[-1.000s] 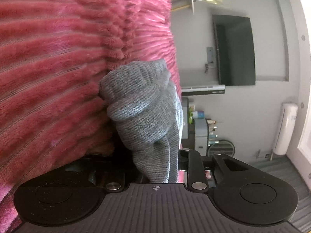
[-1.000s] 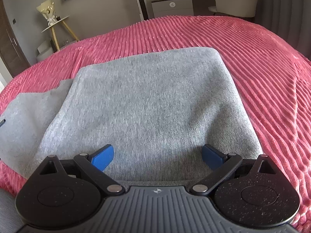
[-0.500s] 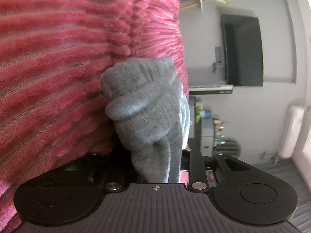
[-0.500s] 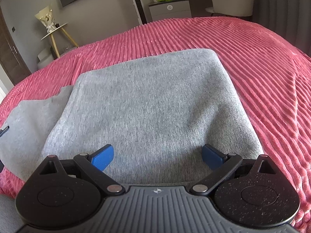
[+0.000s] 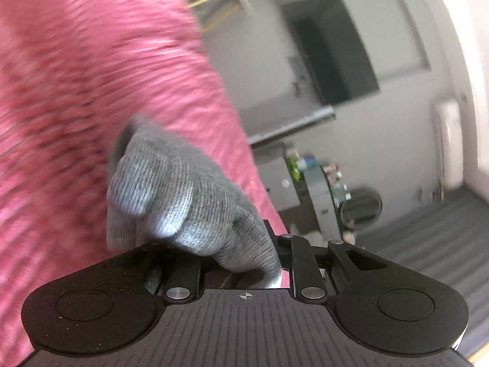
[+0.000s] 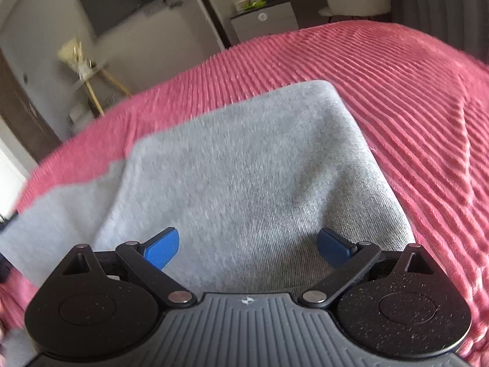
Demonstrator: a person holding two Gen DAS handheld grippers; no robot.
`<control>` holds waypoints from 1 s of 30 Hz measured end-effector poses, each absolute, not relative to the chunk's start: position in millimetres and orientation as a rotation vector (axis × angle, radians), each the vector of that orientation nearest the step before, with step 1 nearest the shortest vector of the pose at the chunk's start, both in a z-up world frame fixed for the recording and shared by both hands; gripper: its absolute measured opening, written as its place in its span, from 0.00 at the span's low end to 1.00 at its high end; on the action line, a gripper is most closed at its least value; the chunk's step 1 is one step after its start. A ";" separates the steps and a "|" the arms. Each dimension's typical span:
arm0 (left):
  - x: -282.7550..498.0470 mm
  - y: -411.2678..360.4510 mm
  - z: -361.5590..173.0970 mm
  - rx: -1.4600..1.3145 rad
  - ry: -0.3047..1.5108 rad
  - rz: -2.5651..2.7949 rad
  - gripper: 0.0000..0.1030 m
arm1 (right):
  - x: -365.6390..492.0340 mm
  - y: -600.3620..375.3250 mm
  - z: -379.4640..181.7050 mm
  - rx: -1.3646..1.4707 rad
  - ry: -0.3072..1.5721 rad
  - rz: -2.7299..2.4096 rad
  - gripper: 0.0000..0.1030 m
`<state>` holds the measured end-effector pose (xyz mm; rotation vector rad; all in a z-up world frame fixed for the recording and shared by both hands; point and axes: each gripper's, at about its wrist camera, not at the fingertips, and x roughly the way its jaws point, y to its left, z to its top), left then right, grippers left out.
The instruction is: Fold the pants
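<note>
The grey pants (image 6: 244,183) lie folded flat on the pink ribbed bed cover (image 6: 412,91), one layer sticking out to the left. The right hand-held gripper (image 6: 247,244) hovers over the near edge — its blue pads spread wide, gripping nothing. The left hand-held gripper (image 5: 241,263) is clamped on a bunched wad of the pants' fabric beside the bed cover.

A bunched wad of grey knit pants (image 5: 183,202) is clamped in the left gripper (image 5: 241,263), hiding its fingers. Left of the pants, a blurred pink ribbed bedspread (image 5: 91,91) fills the view. Right of the pants, a dark television (image 5: 333,52) hangs on a grey wall.
</note>
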<state>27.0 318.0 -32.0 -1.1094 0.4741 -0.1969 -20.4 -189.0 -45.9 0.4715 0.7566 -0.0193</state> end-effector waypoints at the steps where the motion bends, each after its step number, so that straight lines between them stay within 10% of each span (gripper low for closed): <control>1: 26.7 306.2 -17.9 -1.060 0.468 -0.213 0.19 | -22.9 -194.3 -44.9 0.514 0.743 -0.019 0.95; 10: 30.9 108.8 80.6 -0.618 0.471 -0.480 0.20 | -53.4 -219.7 -22.8 0.648 0.648 -0.088 0.95; 18: 30.7 -106.5 -7.3 -0.118 0.783 -0.611 0.33 | -92.0 -262.7 -17.7 0.789 0.521 -0.124 0.95; 23: -15.2 -158.5 -33.7 0.374 0.635 -0.589 0.44 | -90.9 -286.9 -43.3 1.009 0.508 -0.126 0.95; 30: -48.5 -152.5 -17.9 0.393 0.539 -0.724 0.61 | -83.4 -287.6 -48.1 1.013 0.485 -0.101 0.95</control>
